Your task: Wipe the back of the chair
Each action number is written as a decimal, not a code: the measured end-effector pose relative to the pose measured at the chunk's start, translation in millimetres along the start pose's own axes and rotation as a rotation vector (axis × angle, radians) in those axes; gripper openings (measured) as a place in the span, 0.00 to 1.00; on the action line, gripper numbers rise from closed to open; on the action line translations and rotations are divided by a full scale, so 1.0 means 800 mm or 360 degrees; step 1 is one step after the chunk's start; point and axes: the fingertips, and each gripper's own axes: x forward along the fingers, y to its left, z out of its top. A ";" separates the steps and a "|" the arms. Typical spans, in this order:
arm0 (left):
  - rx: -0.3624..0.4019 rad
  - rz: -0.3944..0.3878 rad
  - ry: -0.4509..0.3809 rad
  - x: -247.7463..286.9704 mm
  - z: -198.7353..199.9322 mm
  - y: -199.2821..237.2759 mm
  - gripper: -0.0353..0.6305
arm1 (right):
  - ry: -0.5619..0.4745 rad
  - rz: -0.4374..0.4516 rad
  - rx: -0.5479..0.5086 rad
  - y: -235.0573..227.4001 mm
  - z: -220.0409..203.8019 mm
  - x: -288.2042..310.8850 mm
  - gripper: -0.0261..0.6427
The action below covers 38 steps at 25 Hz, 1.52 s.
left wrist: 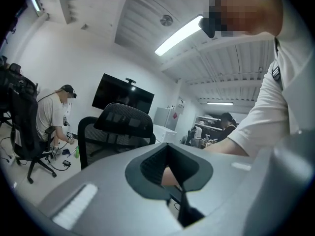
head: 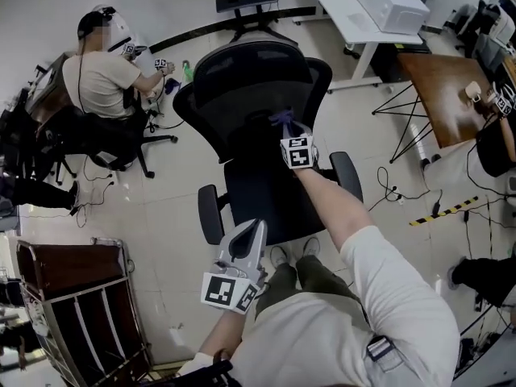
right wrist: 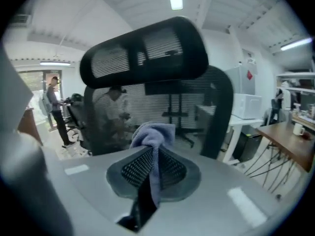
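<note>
The black mesh office chair [head: 250,83] stands in front of me, with its seat toward me. My right gripper [head: 285,126] reaches over the seat to the lower front face of the backrest and is shut on a purple cloth [head: 282,119]. In the right gripper view the cloth [right wrist: 152,134] bunches out of the jaws of the right gripper [right wrist: 150,154], close to the mesh back [right wrist: 197,112] under the headrest [right wrist: 142,53]. My left gripper [head: 244,240] hangs low by my body, apart from the chair, with nothing in it. In its own view the left gripper [left wrist: 170,167] has its jaws together, and the chair [left wrist: 120,124] stands off to the left.
A seated person [head: 101,79] works at the far left beside another black chair [head: 76,135]. A white desk [head: 363,10] stands behind the chair and a brown table [head: 443,87] at the right. A metal cart [head: 72,305] sits at lower left. Cables [head: 403,196] lie on the floor.
</note>
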 end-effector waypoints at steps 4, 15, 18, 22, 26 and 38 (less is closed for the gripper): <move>0.0033 0.0086 -0.0067 -0.056 0.006 0.019 0.20 | 0.0077 0.0232 -0.0068 0.174 -0.055 0.011 0.09; -0.0018 0.0534 0.0062 -0.087 -0.032 0.162 0.21 | 0.0243 0.0437 -0.0193 0.276 -0.051 0.194 0.09; -0.0037 0.0547 0.0077 -0.093 -0.038 0.187 0.21 | 0.0252 0.0375 -0.0175 0.258 -0.049 0.205 0.09; -0.0013 0.0428 0.0040 -0.079 -0.015 0.173 0.21 | 0.0266 0.0224 -0.0130 0.182 -0.063 0.175 0.09; -0.0014 0.0249 0.0011 -0.032 0.008 0.136 0.21 | 0.0283 -0.0017 -0.0067 0.035 -0.058 0.131 0.09; -0.0015 -0.0136 0.0104 0.081 -0.060 0.028 0.21 | 0.0135 -0.0272 0.0252 -0.188 -0.068 0.044 0.09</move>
